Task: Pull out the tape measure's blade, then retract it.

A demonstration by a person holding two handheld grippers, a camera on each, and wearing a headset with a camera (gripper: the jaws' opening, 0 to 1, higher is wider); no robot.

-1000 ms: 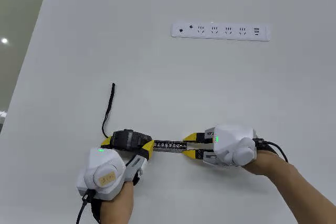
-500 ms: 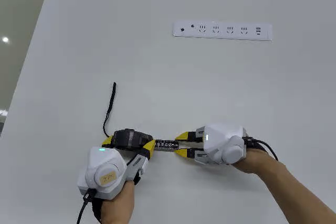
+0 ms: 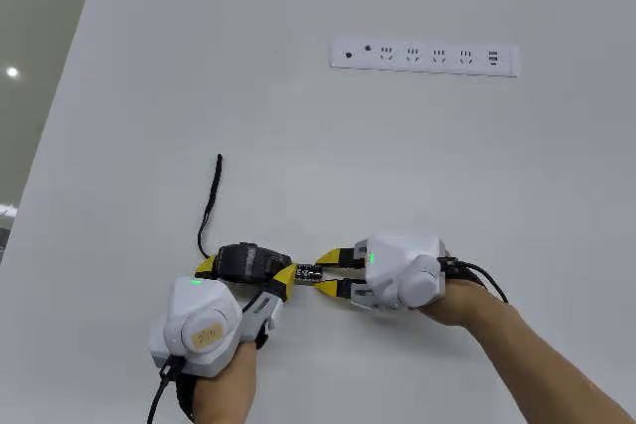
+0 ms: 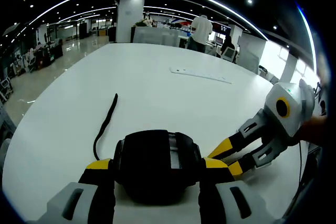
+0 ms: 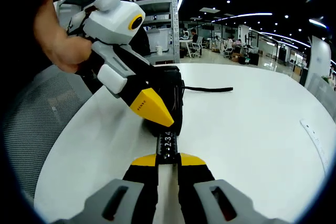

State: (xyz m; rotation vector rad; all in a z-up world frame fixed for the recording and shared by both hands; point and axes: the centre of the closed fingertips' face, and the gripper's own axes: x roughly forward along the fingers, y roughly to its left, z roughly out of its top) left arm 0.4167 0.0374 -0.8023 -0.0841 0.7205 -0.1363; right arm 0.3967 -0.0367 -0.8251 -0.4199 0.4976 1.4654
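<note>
My right hand-held gripper (image 5: 167, 160) pinches the blade (image 5: 167, 142). Just ahead, my left hand-held gripper (image 4: 156, 165) clamps the tape measure (image 3: 248, 261) on the counter (image 3: 397, 166). Little blade shows, so retraction looks nearly done; next, ease it in and release.

Counted on one white table (image 3: 397, 166): one tape measure (image 3: 246, 262) with one blade (image 3: 306, 272) and one black strap (image 3: 209, 201), one white power strip (image 3: 425, 57) with one row of sockets, and two grippers, the left gripper (image 3: 245, 270) and the right gripper (image 3: 324, 272), each with two yellow-tipped jaws.
</note>
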